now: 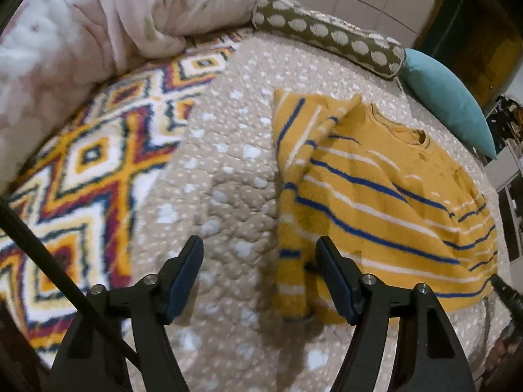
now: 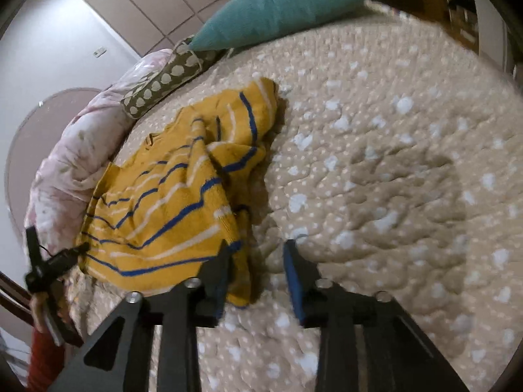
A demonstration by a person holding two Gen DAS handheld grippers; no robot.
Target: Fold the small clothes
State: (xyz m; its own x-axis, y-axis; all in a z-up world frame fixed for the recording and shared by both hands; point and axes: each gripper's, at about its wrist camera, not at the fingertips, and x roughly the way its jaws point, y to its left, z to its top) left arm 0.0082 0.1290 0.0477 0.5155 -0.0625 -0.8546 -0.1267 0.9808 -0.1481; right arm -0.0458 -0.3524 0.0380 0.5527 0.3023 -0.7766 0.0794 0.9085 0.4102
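A small mustard-yellow sweater (image 1: 385,196) with blue and white stripes lies on the beige dotted quilt (image 1: 228,170). One sleeve is folded in over its body. My left gripper (image 1: 260,254) is open and empty above the quilt, just left of the sweater's near sleeve edge. In the right wrist view the sweater (image 2: 170,202) lies rumpled at left. My right gripper (image 2: 256,258) is open, its left finger over the sweater's near hem corner, holding nothing.
A patterned fleece blanket (image 1: 81,176) and a pink duvet (image 1: 98,26) lie at left. An olive dotted bolster (image 1: 327,32) and a teal pillow (image 1: 447,98) line the far edge. The other gripper's tip (image 2: 59,261) shows at left.
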